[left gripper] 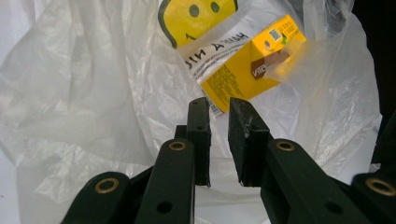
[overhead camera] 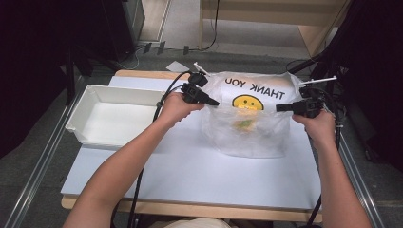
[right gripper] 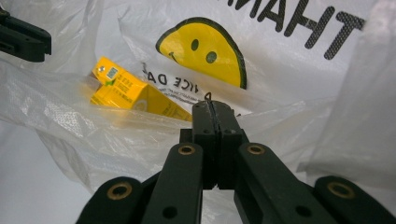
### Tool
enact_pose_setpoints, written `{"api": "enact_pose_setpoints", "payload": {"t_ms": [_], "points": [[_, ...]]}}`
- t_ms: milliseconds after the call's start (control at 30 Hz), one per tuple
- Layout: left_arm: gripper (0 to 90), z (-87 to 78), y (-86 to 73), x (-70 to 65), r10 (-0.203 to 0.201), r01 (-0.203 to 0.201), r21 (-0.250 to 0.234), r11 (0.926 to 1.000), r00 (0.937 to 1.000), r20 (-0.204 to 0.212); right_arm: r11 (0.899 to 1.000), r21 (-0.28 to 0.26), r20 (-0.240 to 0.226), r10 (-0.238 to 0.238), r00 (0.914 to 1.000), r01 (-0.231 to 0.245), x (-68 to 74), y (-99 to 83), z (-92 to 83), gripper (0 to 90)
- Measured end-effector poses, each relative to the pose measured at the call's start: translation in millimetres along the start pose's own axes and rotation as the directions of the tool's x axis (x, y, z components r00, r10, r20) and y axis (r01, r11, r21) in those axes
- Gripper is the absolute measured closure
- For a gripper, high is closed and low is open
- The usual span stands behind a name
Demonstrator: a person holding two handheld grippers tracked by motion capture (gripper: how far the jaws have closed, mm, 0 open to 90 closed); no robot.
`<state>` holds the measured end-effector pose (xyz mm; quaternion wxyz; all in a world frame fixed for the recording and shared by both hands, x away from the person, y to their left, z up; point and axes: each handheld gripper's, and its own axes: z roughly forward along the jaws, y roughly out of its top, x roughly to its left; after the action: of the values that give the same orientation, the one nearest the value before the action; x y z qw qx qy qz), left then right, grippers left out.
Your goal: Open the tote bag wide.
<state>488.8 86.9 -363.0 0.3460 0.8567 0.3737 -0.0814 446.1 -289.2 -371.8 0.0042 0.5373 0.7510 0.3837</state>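
1. The plastic bag stands on the tabletop, a yellow carton inside.
2. The right gripper is pressed together (apparently pinching bag film); the left gripper is slightly spread, pinching nothing.
3. The next move, I judge, is releasing the right side.

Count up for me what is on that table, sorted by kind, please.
Thin white plastic bag printed with a yellow smiley: 1
Yellow cardboard carton inside the bag: 1
White rectangular plastic tray: 1
Black hand-held gripper: 2, left, right
Total: 5
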Motion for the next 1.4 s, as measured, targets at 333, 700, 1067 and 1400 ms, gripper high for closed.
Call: {"api": "enact_pose_setpoints", "payload": {"t_ms": [333, 700, 1067, 1400], "points": [[77.3, 15.5, -14.2, 10.5, -0.029, 0.029, 0.018, 0.9994, 0.9996, -0.002, 0.999, 0.022, -0.005, 0.028, 0.9996, -0.028, -8.0, -16.5, 10.5, 90.0], [75.9, 31.0, -25.3, 17.9, -0.051, 0.051, 0.014, 0.9986, 0.9986, -0.012, 0.998, 0.009, -0.011, 0.063, 0.9979, -0.063, -15.6, -32.0, 21.8, 90.0], [73.1, 46.1, -38.9, 27.2, -0.074, 0.074, 0.002, 0.9973, 0.9963, -0.044, 0.996, 0.005, -0.012, 0.092, 0.9956, -0.092, -21.0, -52.8, 37.7, 90.0], [75.8, 55.8, -52.7, 32.0, -0.057, 0.054, -0.037, 0.9978, 0.9953, -0.078, 0.995, -0.022, -0.005, 0.098, 0.9952, -0.098, -24.7, -67.3, 46.1, 90.0]]}}
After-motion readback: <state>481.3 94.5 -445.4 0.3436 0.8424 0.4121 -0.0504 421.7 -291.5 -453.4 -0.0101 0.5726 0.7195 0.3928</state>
